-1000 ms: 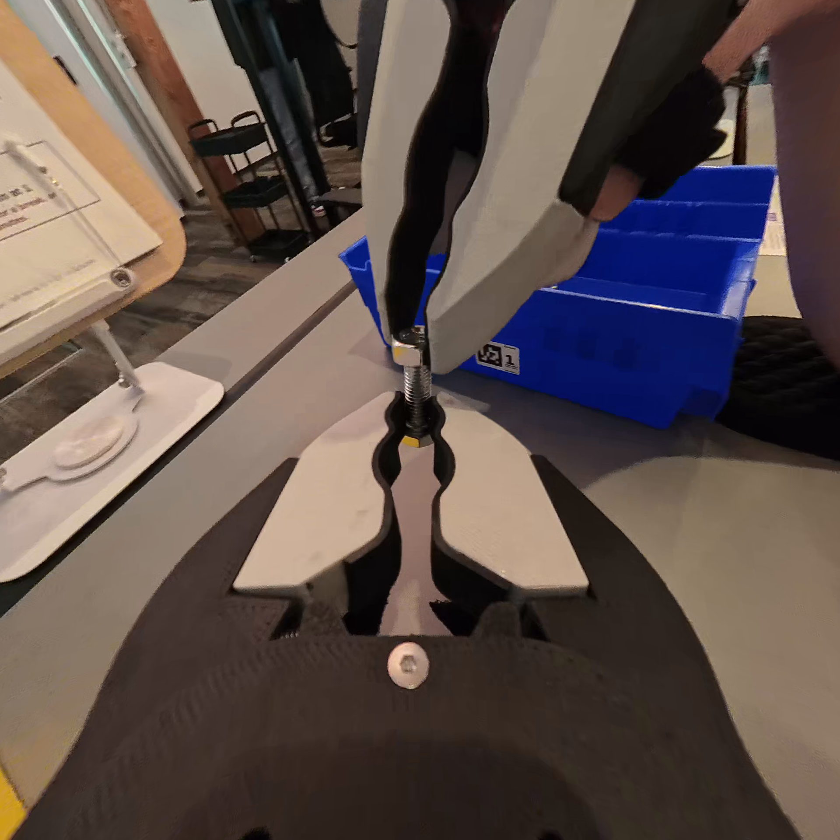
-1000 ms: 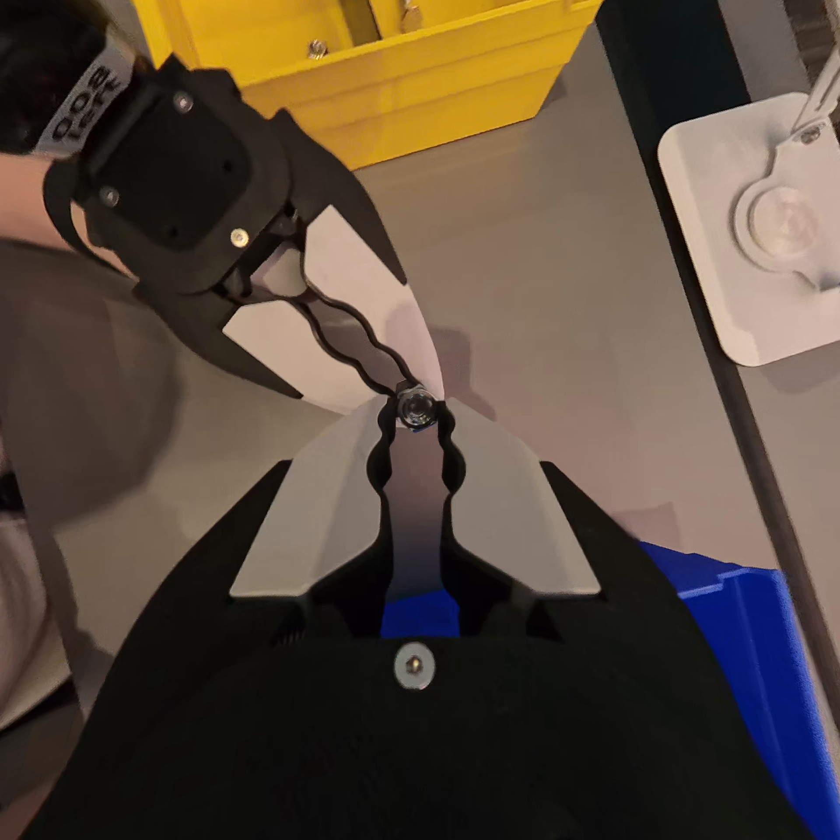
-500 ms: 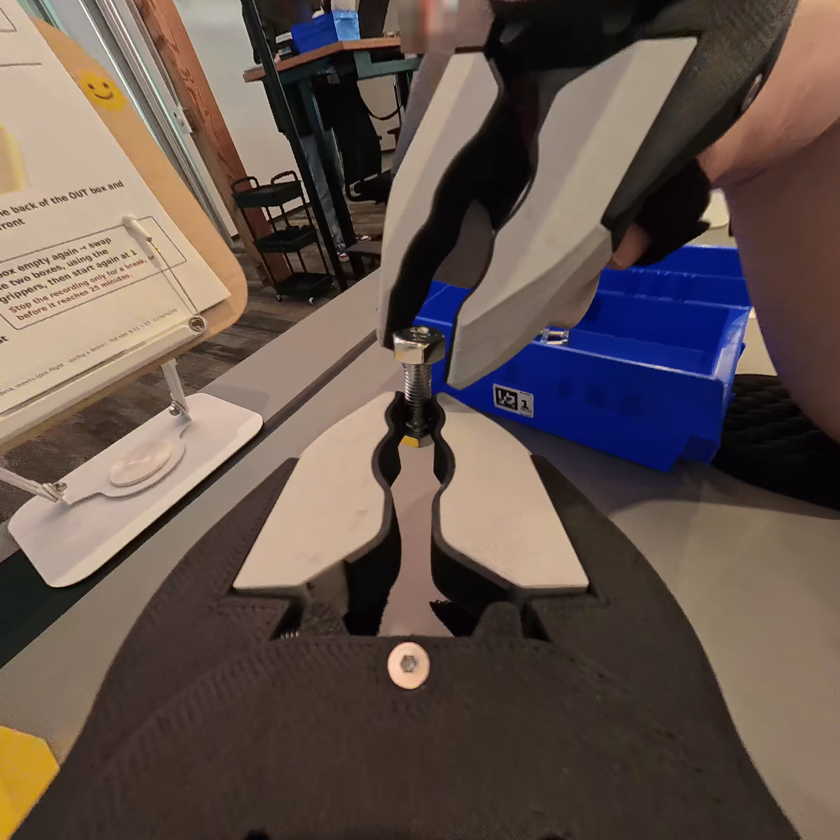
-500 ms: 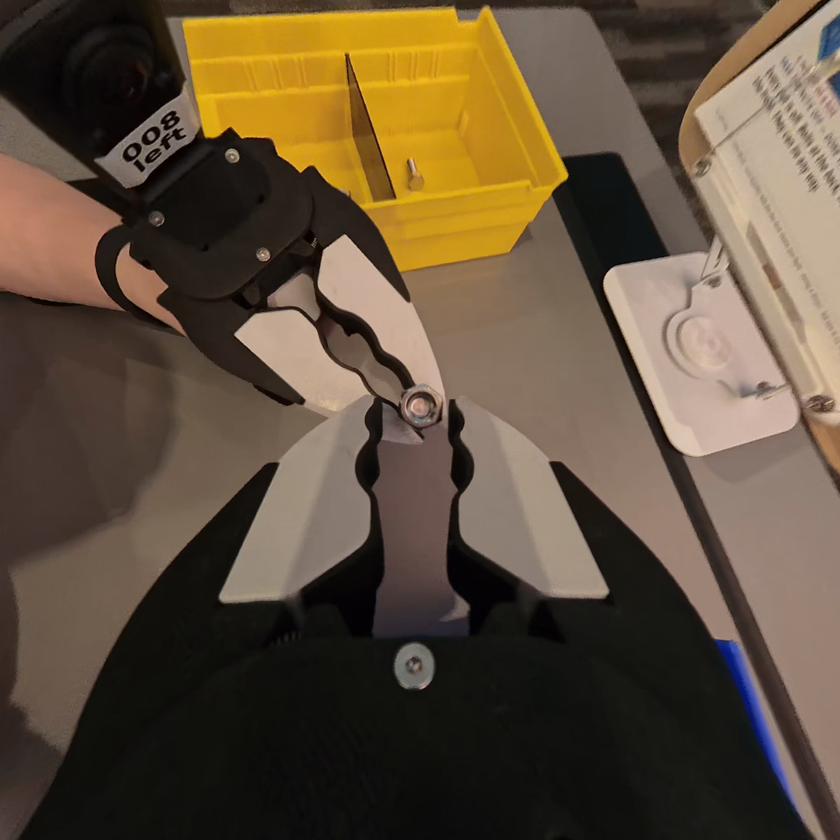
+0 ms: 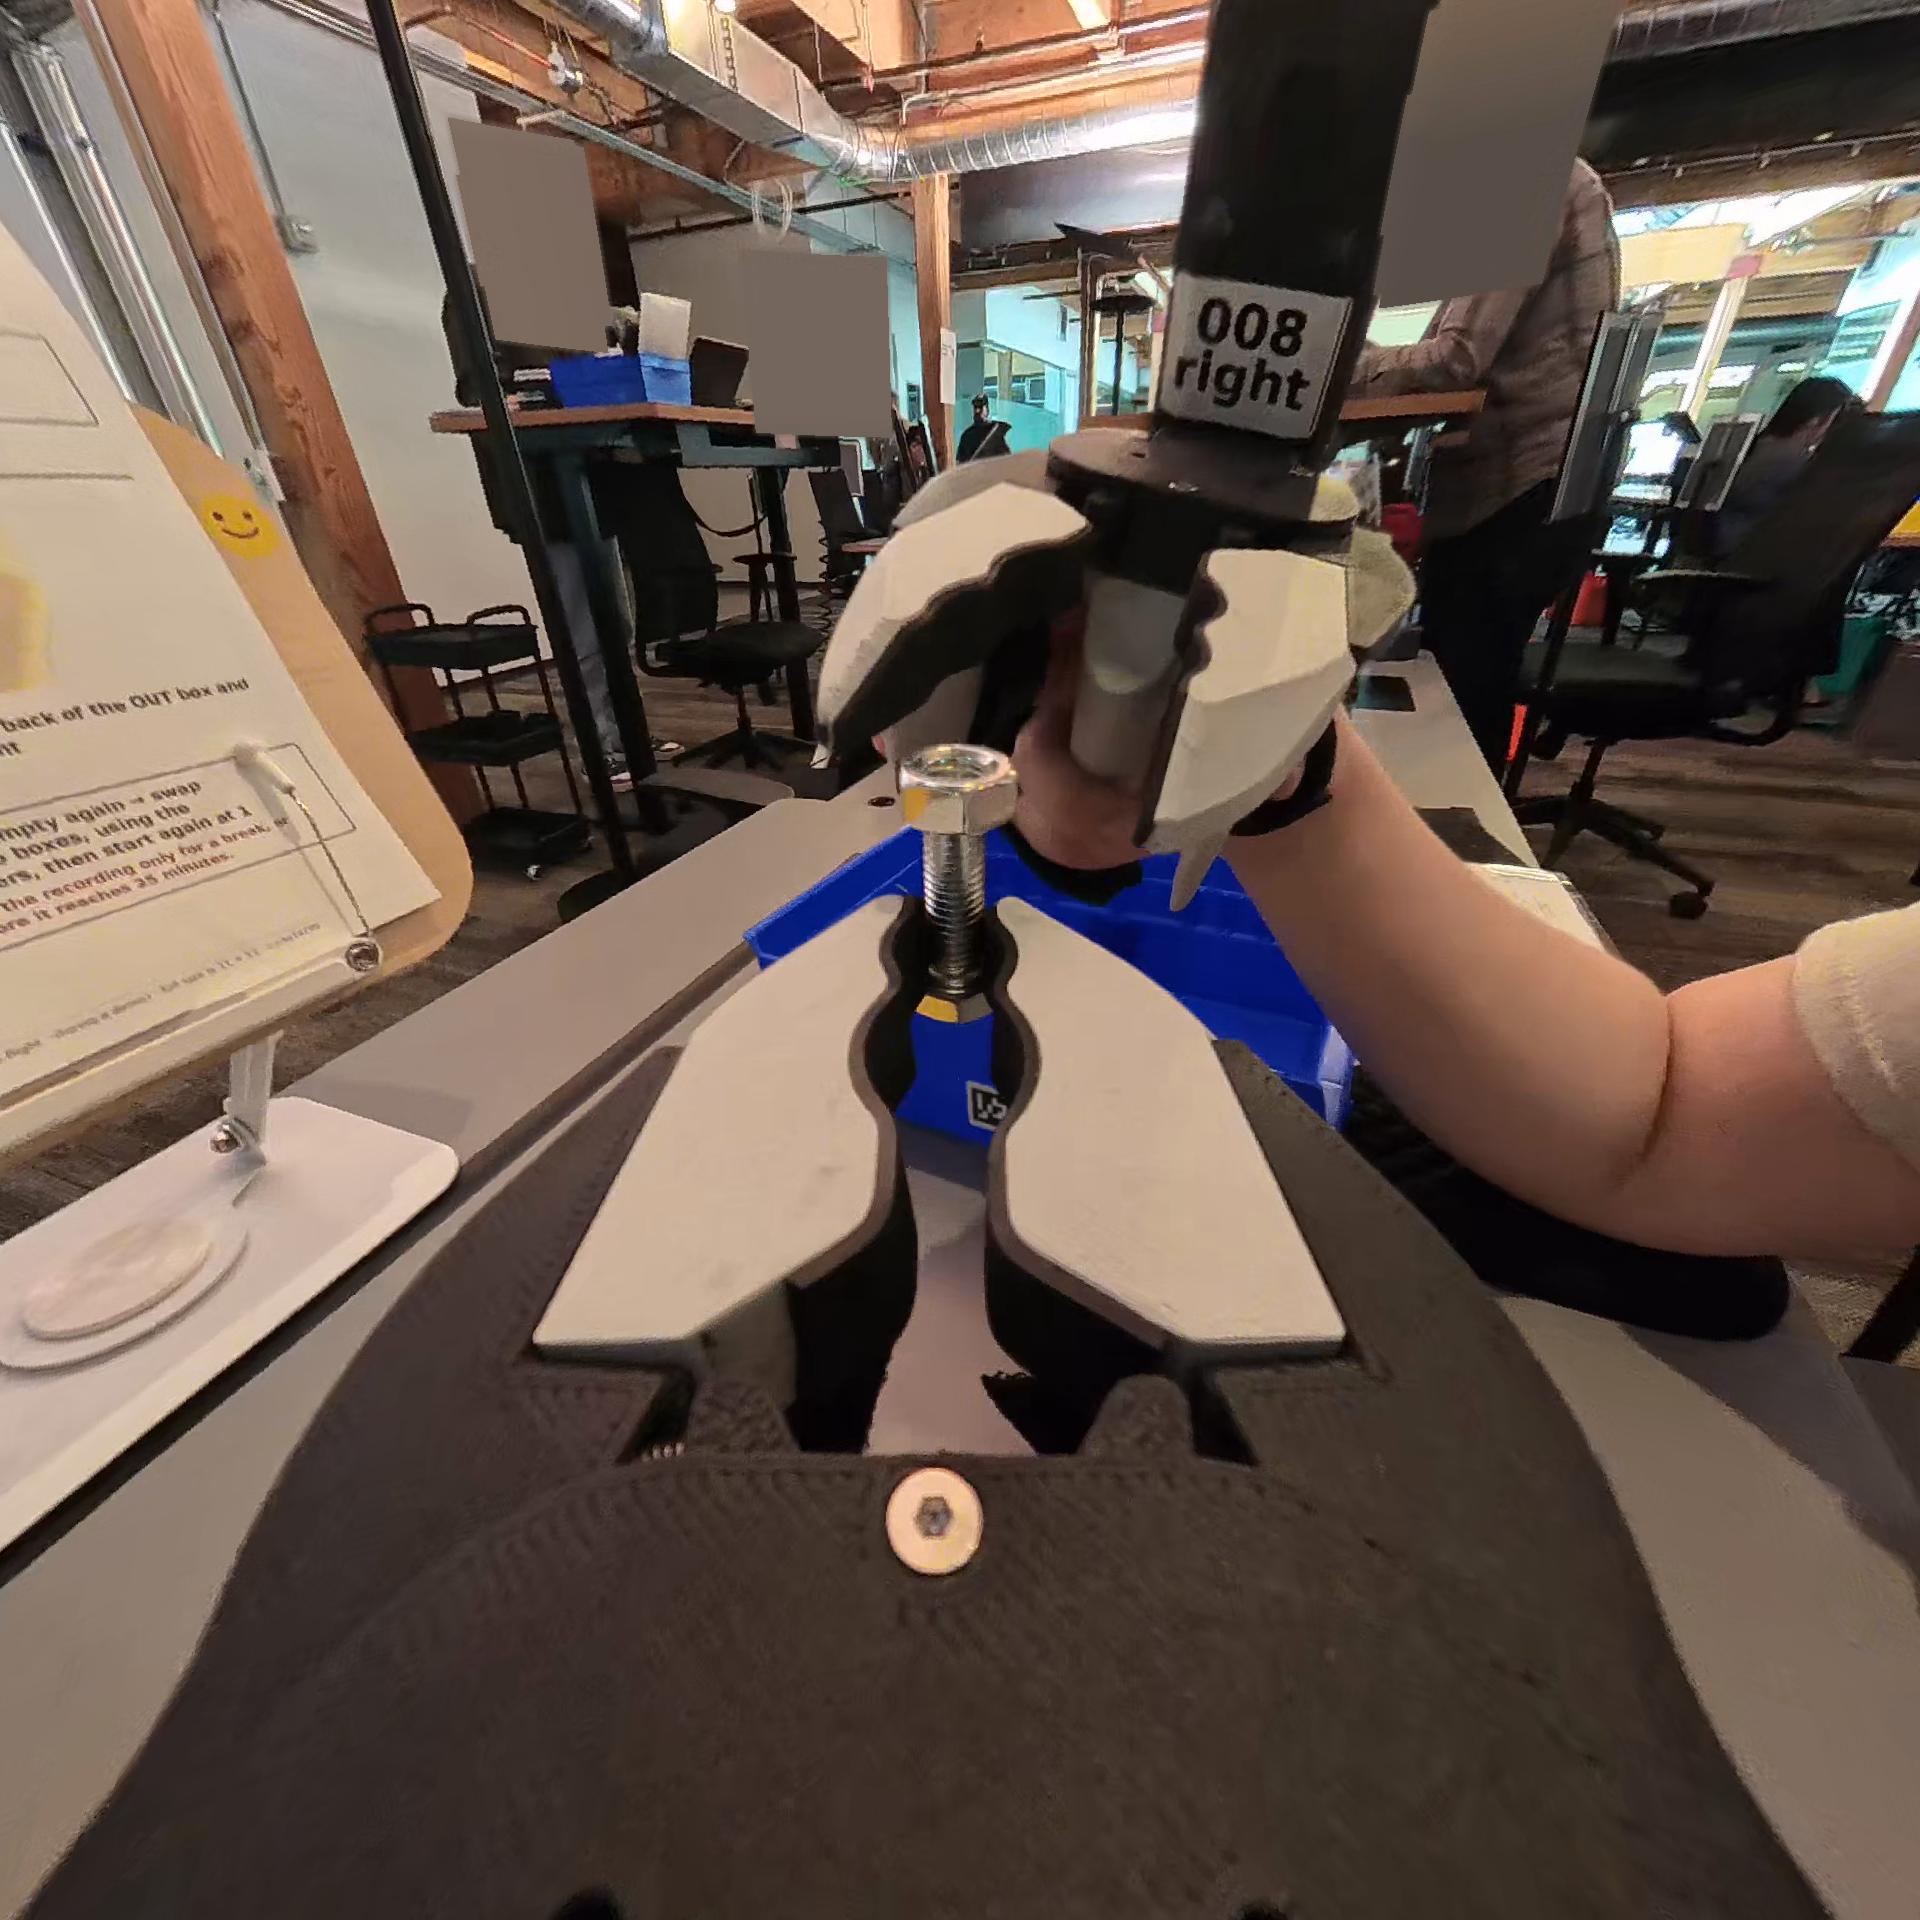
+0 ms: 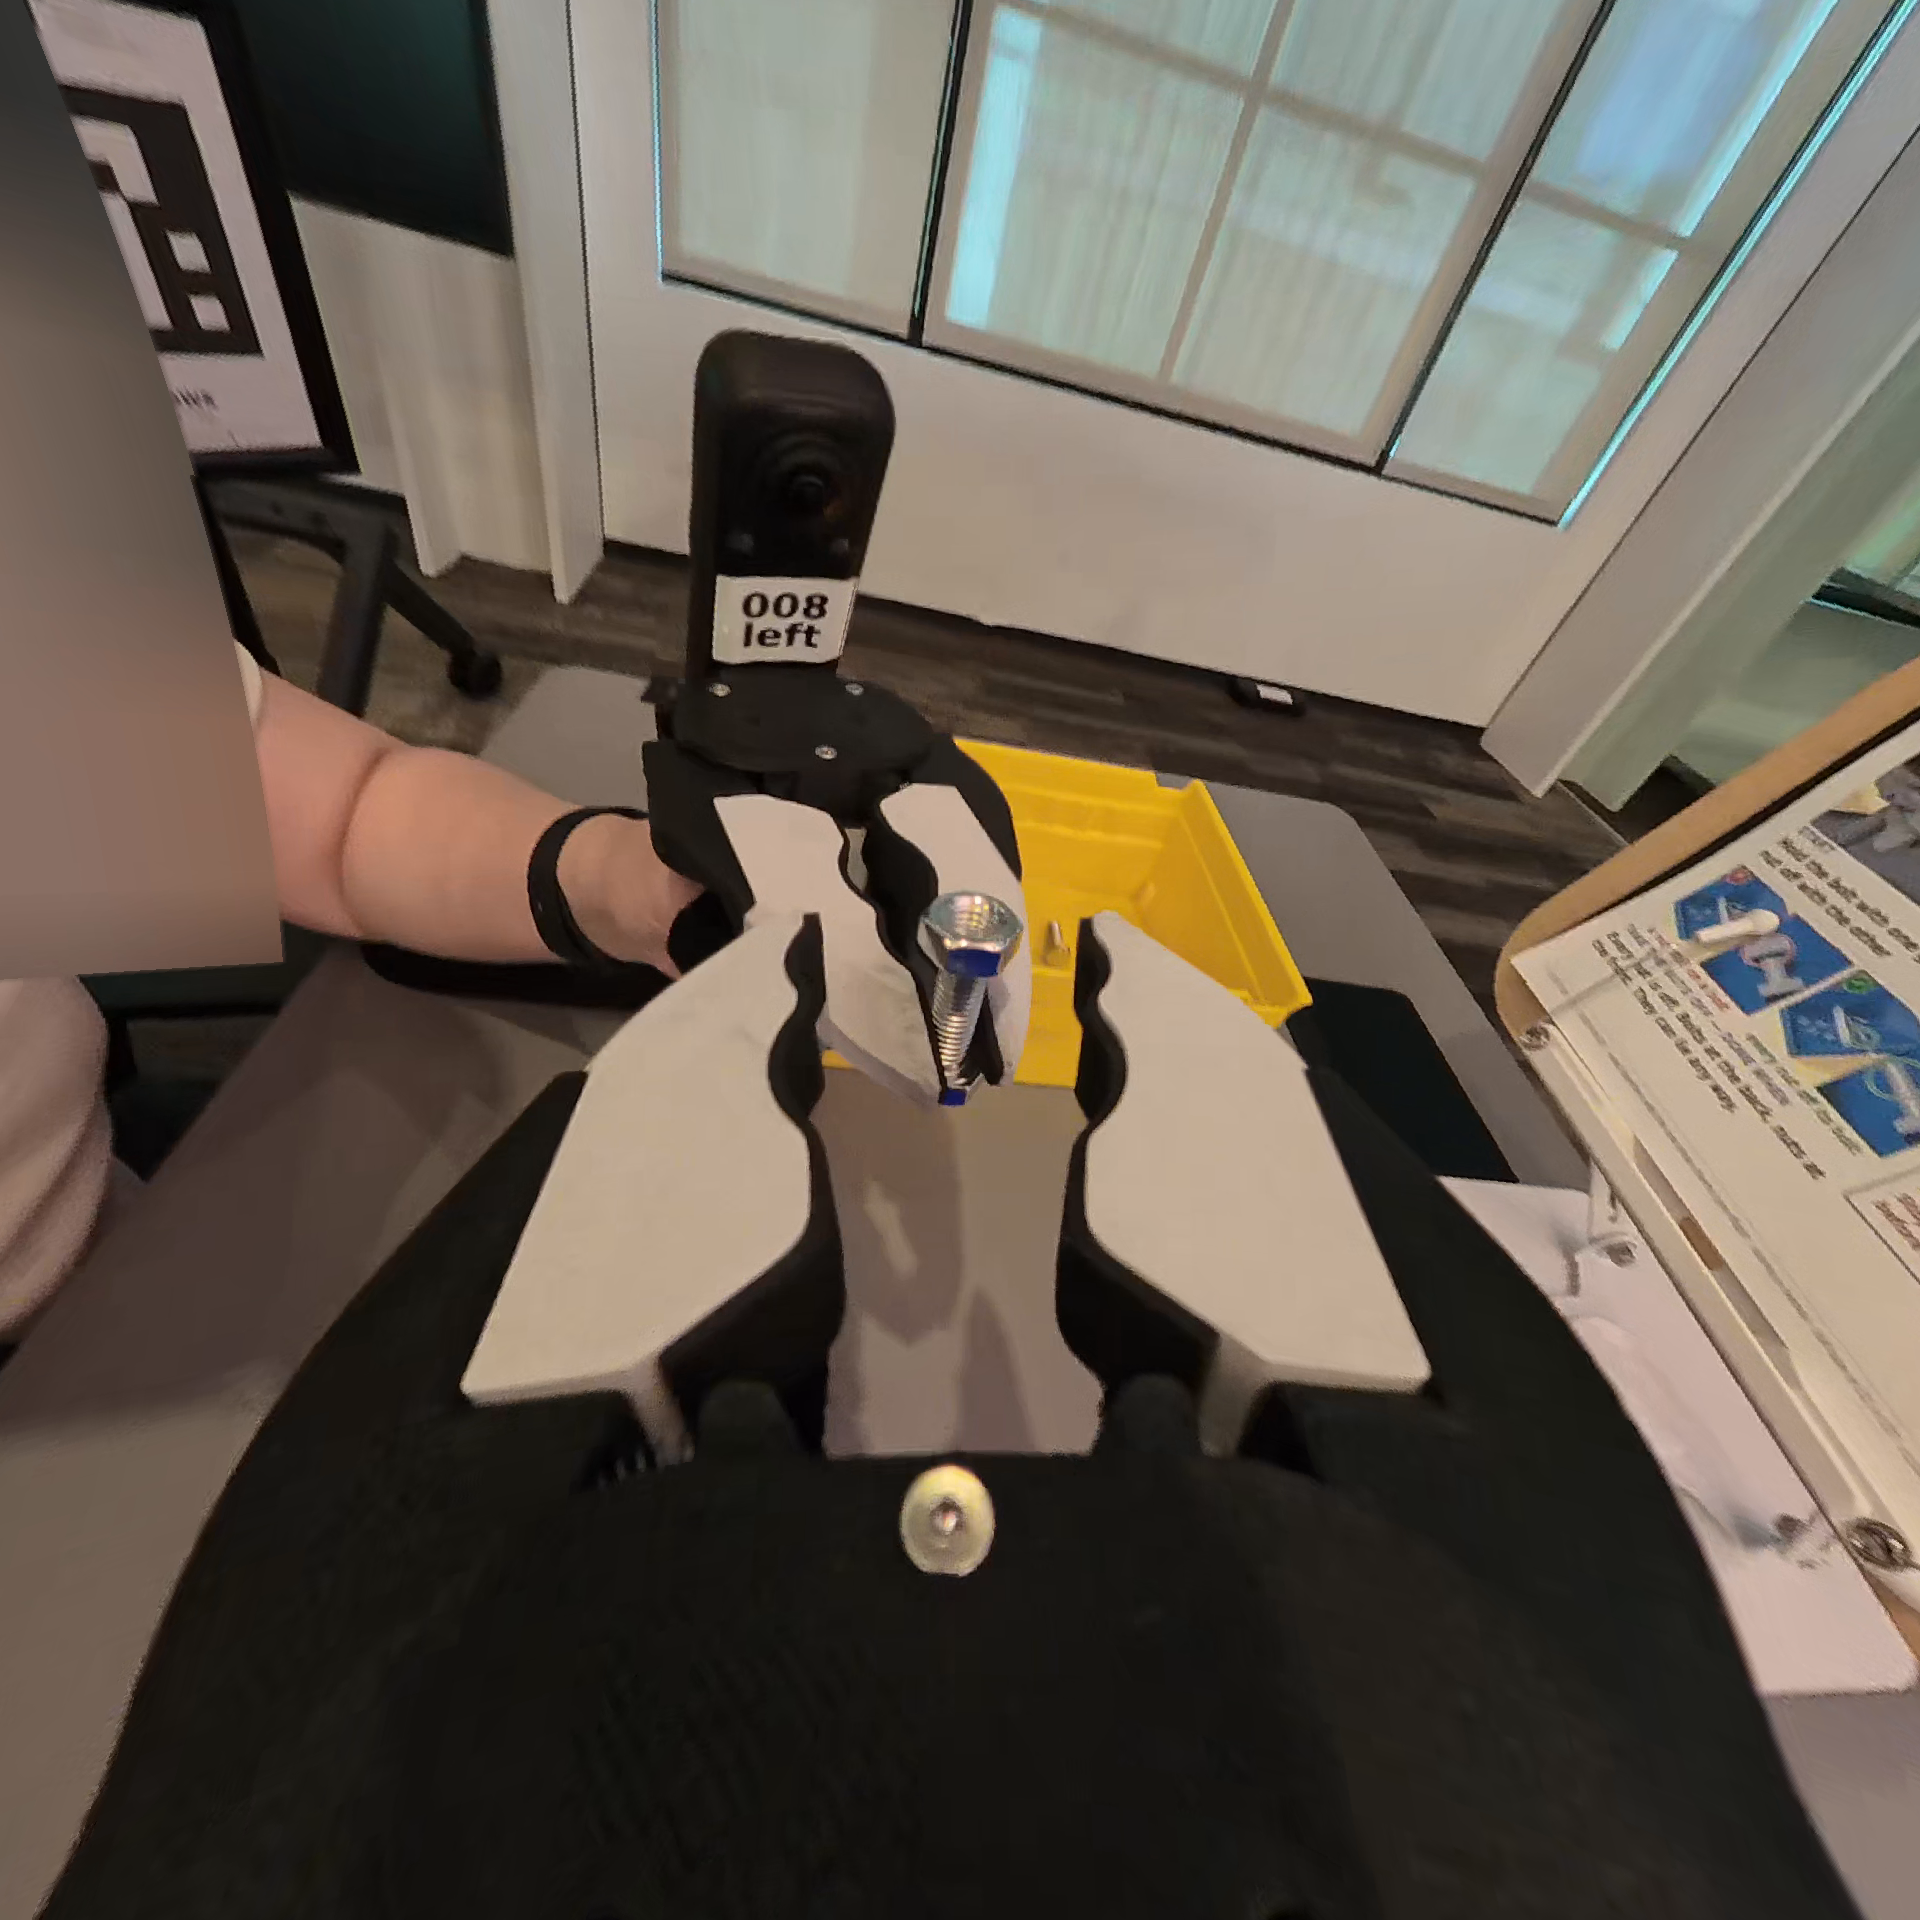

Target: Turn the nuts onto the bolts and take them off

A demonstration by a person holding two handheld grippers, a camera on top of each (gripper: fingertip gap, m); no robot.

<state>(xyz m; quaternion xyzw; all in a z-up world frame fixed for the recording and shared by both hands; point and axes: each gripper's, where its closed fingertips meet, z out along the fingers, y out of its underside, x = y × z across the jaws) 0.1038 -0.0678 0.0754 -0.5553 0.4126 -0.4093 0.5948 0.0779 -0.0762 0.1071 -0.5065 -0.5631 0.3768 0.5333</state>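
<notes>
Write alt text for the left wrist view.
The left gripper is shut on the lower end of an upright bolt, which carries a hex nut at its top. The right gripper hangs open just behind and above the nut, not touching it. A blue bin sits behind on the grey table, with an instruction board at left.

I see my left gripper (image 5: 954, 935) clamping a bolt (image 5: 953, 902) that stands upright, with a nut (image 5: 956, 790) at its top end. My right gripper (image 5: 1049, 800) hangs just behind and above the nut, apart from it. One bin (image 5: 1226, 966) sits on the table (image 5: 540, 1039) behind the bolt; another bin (image 6: 1195, 883), holding a loose bolt (image 6: 1055, 940), lies behind my left gripper. The instruction board (image 5: 156, 790) stands at the table's edge.
</notes>
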